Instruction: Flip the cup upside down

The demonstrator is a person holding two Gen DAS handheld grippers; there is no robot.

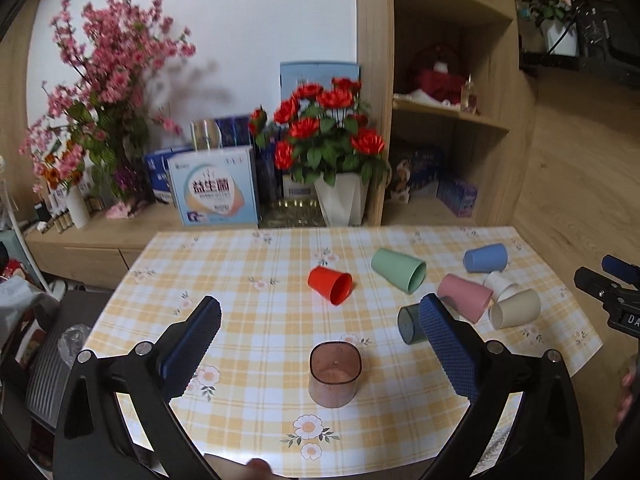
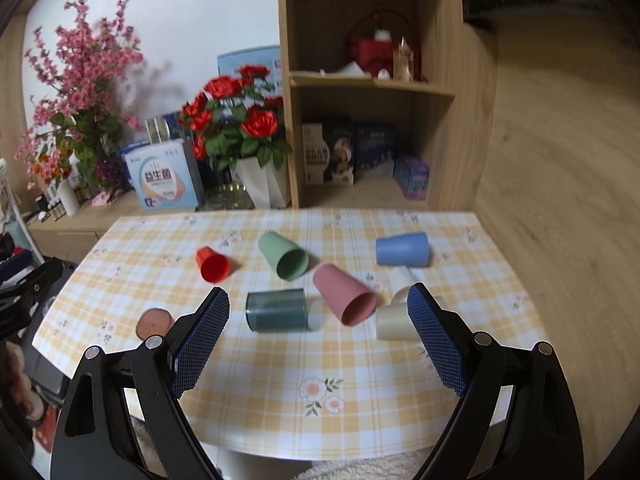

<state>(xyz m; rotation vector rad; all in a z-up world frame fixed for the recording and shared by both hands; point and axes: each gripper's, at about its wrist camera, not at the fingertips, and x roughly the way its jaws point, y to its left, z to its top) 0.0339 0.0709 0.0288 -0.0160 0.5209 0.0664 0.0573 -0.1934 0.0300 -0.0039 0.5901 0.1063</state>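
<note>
**Both grippers hover over the desk, fingers spread**

The left gripper (image 1: 320, 322) hangs released above an upside-down brown cup (image 1: 334, 374) on the desk (image 1: 256, 312). The right gripper (image 2: 318, 306) hovers empty, fingers apart. Farther off, a teal cup (image 2: 276, 311) lies sideways.

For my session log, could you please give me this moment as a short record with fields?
surface: table with yellow checked cloth
standing cup: brown see-through cup, base up, between the left gripper fingers, untouched
cups on their sides: red, green, blue, pink, dark teal, cream, white
right gripper: open, holding nothing
left gripper: open
</note>
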